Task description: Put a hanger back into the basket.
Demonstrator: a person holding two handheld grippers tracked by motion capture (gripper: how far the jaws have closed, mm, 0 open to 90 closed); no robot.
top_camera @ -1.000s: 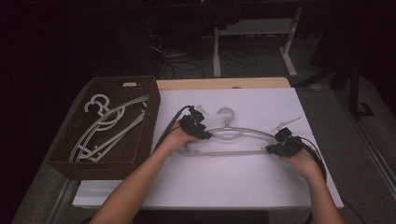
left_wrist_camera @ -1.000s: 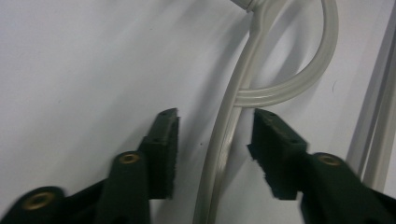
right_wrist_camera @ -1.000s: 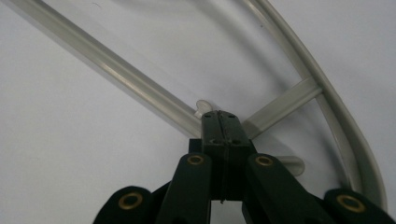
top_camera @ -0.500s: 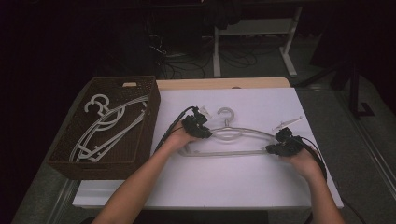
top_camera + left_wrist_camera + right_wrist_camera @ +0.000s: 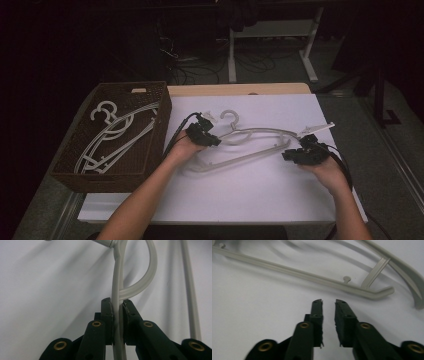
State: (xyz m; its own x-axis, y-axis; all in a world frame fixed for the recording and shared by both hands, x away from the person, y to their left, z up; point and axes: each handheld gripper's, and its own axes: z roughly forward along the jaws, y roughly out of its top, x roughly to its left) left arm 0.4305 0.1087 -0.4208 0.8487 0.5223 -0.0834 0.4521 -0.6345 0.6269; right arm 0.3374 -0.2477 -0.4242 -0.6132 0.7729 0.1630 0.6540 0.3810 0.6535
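Hanger [image 5: 117, 290] sits pinched in left tool [image 5: 117, 305], just beyond right tool [image 5: 329, 302].

tabletop [image 5: 280, 102]: white sheet over it, bare wood strip along far edge
floor [image 5: 395, 165]: grey, right of tabletop and beyond it
desk frame [image 5: 270, 35]: white legs, beyond tabletop's far edge
cables [image 5: 200, 65]: tangled on floor, beyond tabletop, left of desk frame
light: dim; room beyond tabletop near black

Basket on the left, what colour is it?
Dark brown woven wicker basket, holding pale grey-white hangers; shows best in the high view.
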